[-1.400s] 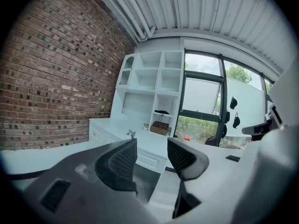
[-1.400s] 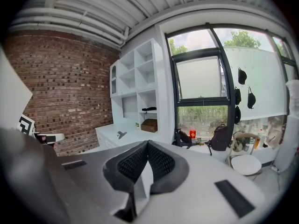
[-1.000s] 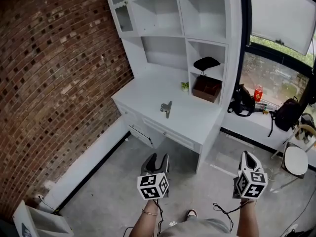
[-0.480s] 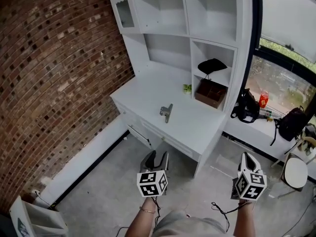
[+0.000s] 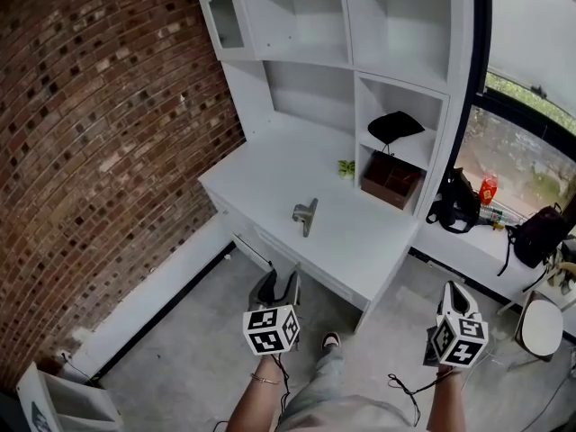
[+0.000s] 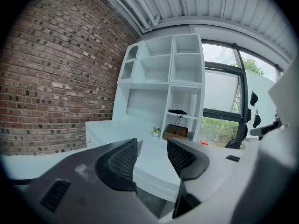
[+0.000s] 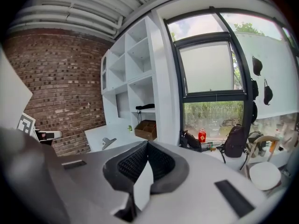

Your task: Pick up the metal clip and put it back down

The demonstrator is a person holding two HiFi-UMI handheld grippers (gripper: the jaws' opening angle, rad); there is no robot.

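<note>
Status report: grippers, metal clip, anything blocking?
Left gripper open, empty. Right gripper shut, empty. Metal clip lying on white desk, untouched. Nothing blocking the approach.

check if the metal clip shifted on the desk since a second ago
No. The metal clip lies at the same spot on the white desk, just as far from its front edge; only the camera shifted.

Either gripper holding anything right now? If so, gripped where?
Nothing held. Left gripper jaws are apart and empty; right gripper jaws are closed on nothing. The metal clip lies on the desk.
</note>
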